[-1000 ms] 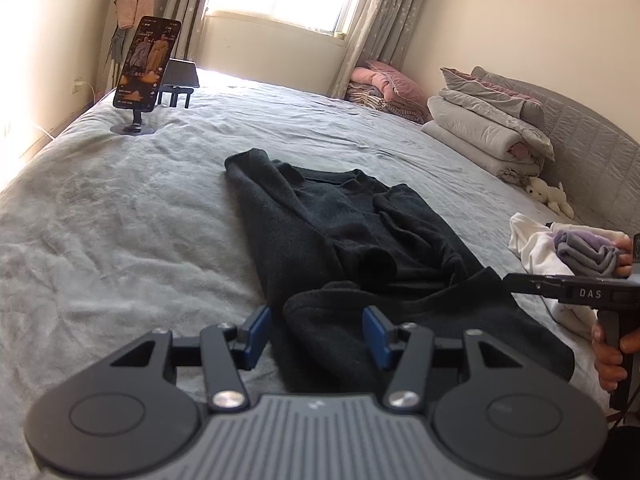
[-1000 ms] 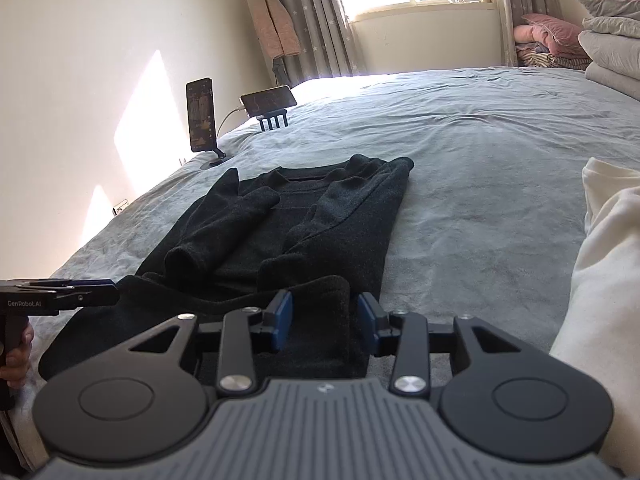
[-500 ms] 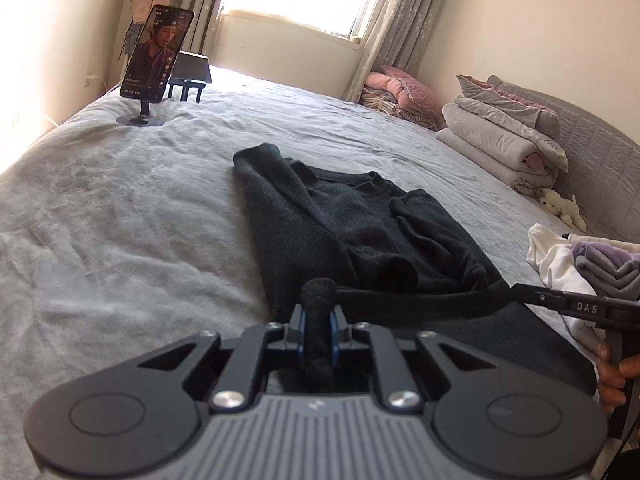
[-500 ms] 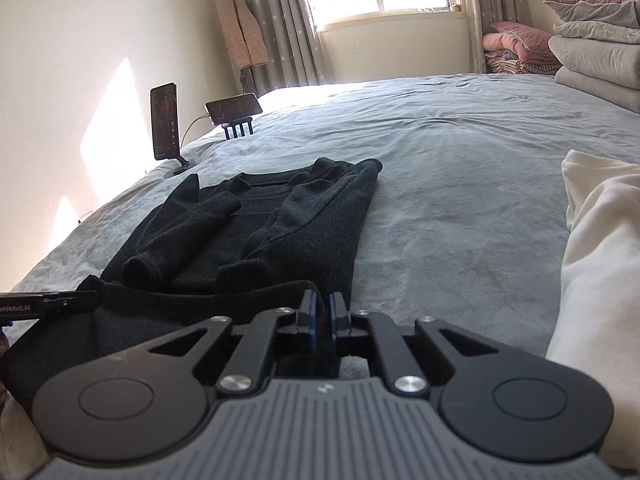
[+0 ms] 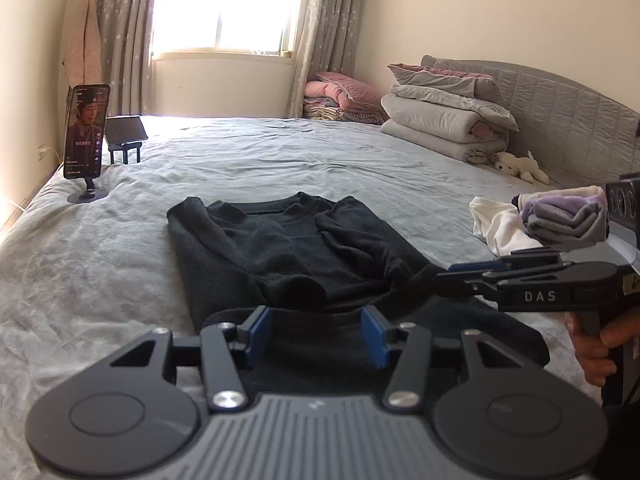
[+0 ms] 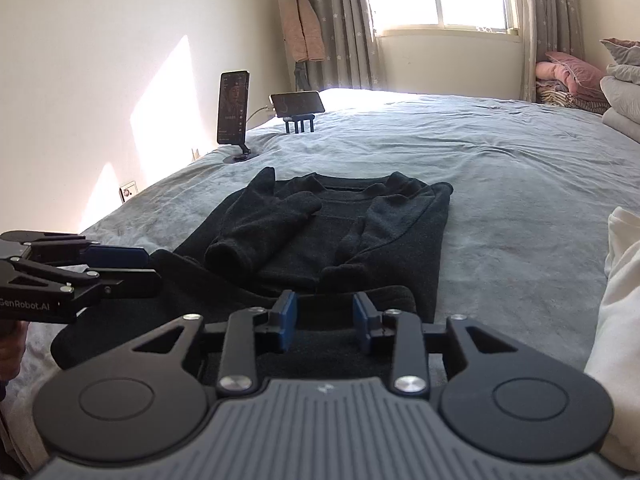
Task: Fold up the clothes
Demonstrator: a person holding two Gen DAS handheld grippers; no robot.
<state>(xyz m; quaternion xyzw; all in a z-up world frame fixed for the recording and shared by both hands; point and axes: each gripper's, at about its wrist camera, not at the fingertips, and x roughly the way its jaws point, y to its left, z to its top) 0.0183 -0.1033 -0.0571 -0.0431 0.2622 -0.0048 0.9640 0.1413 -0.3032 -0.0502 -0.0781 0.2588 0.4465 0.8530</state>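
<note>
Between my left gripper pads the jaws are opening, with the sweater's dark hem lying under the gap and nothing pinched. My right gripper is doing the same at the hem's other corner: jaws parting, cloth below them, no pad pressing on it. The black sweater lies flat on the grey bed, neckline toward the window, both sleeves folded across its chest, and the bottom band turned up toward me.

To do this fold well, I would judge that both grippers should take the hem at matching points near its two corners, lift together and carry it level toward the collar, so the edge lands square and the sleeves stay tucked.

Half a second ago both pairs of jaws were nearly shut on a pinch of that hem; now they have let go and the fabric has dropped back flat. A full second ago they stood about as wide as now.

Further out, a small pile of folded clothes sits to the right, two phones on stands near the far corner, and stacked bedding by the headboard.
</note>
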